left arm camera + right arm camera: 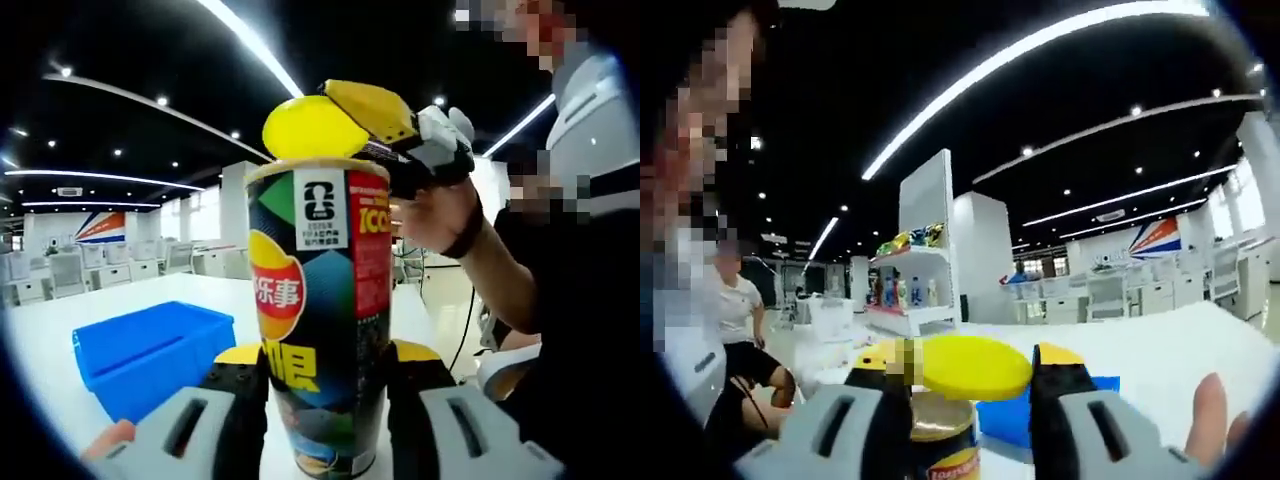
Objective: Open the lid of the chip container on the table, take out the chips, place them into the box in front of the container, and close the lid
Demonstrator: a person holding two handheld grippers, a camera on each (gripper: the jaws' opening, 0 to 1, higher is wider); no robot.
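In the left gripper view, the left gripper (326,385) rises from the near edge with its two yellow-tipped jaws pressed against either side of a tall chip can (320,320), which stands upright on a white table (40,370). The can fills the gap between the jaws, its lower half held between them and its open rim well above. Just beside the left jaw, to the left and a little farther off, sits a blue box (150,350) on the table. At the top of the can, the right gripper (345,125) comes in from the right, held by a person's hand (435,215), and pinches a yellow lid (312,128) that tilts up off the rim. In the right gripper view, the right gripper (970,380) has its jaws closed on the edges of the lid (975,367), which lies flat between them. Just below the lid, the foil-covered top of the can (940,440) shows between the jaws. Beyond it a strip of the blue box (1005,420) is visible, and a fingertip (1208,415) shows at the near right. Far off stand shelves (910,275) holding bottles.
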